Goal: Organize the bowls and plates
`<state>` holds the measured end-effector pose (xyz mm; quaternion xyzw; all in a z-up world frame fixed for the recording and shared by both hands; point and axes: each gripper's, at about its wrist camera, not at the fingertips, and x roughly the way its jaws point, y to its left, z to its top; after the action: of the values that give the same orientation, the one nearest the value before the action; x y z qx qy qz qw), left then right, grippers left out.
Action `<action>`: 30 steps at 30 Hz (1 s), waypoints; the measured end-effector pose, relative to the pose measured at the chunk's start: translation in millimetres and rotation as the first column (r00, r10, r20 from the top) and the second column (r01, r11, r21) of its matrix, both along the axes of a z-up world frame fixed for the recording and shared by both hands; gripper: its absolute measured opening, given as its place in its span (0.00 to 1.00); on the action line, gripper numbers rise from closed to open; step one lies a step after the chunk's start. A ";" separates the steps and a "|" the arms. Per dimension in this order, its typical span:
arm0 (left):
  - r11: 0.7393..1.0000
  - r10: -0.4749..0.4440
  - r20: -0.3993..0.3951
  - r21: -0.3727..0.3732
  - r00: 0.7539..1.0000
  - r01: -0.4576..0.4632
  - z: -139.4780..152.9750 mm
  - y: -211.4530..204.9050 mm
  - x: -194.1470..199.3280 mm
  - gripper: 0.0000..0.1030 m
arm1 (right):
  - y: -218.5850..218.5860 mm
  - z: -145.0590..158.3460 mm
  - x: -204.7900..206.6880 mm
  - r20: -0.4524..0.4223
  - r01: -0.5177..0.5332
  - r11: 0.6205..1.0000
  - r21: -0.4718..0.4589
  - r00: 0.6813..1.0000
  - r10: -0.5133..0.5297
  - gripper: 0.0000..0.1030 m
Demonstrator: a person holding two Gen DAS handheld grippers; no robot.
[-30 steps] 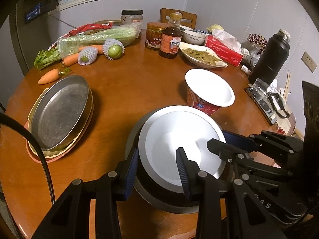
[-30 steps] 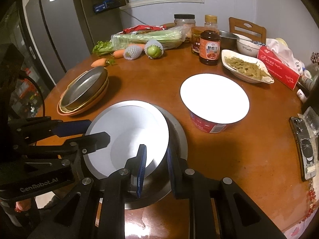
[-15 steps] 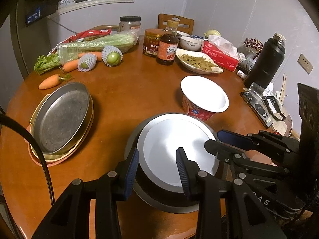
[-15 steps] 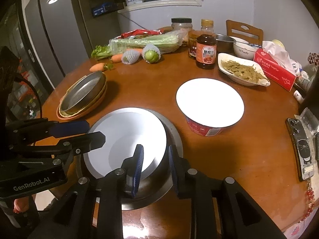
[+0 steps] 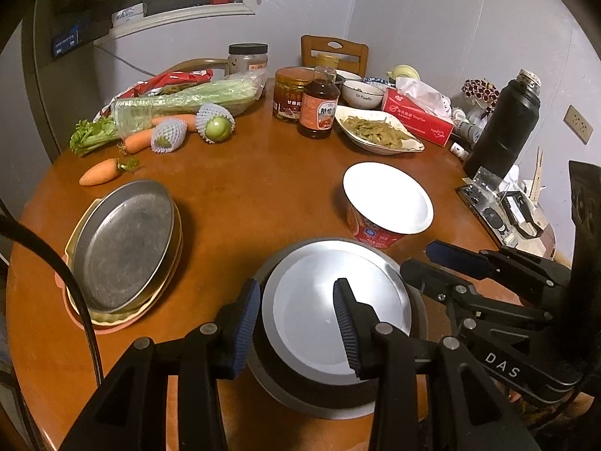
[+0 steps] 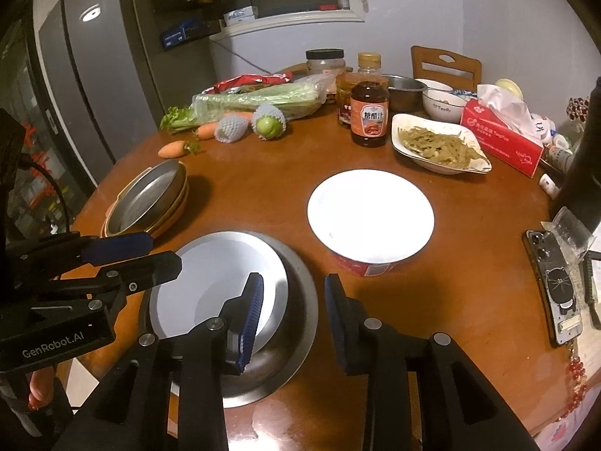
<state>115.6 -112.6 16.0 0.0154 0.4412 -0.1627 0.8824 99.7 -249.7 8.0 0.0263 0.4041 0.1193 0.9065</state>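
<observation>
Round and brown, the wooden table (image 5: 263, 195) fills a dim kitchen corner. Near its front edge a white plate (image 5: 330, 300) sits inside a metal bowl (image 6: 296, 300). The left gripper (image 5: 296, 323) stands open, its fingers straddling the plate's near rim, gripping nothing. The right gripper (image 6: 293, 308) is also spread wide, one finger over the bowl and the other outside its rim, holding nothing. Just beyond the bowl stands a noodle cup (image 6: 370, 218) with a white lid. To the left lies a stack of plates (image 5: 124, 248) topped by a metal pan. Farther back are carrots (image 5: 101, 173), celery (image 5: 180, 101), a sauce bottle (image 6: 370, 112) and a dish of greens (image 6: 439, 148).
</observation>
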 end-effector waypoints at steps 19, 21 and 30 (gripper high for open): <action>0.998 -0.054 0.029 0.012 0.998 0.054 21.2 -37.8 41.7 0.41 | -48.3 21.2 23.3 0.052 0.125 0.992 0.022 0.991 -0.126 0.38; 0.997 -0.073 0.016 0.007 0.997 0.073 19.2 -45.9 50.1 0.41 | -55.0 19.5 26.7 0.046 0.142 0.990 0.024 0.989 -0.143 0.38; 0.994 -0.112 -0.015 0.009 0.994 0.112 7.7 -74.2 78.5 0.41 | -75.5 4.2 39.3 0.002 0.185 0.982 0.028 0.983 -0.185 0.38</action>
<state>194.1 -186.8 23.7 0.0432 0.4468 -0.2096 0.8687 139.0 -325.2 12.2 0.0761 0.3961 0.0403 0.9142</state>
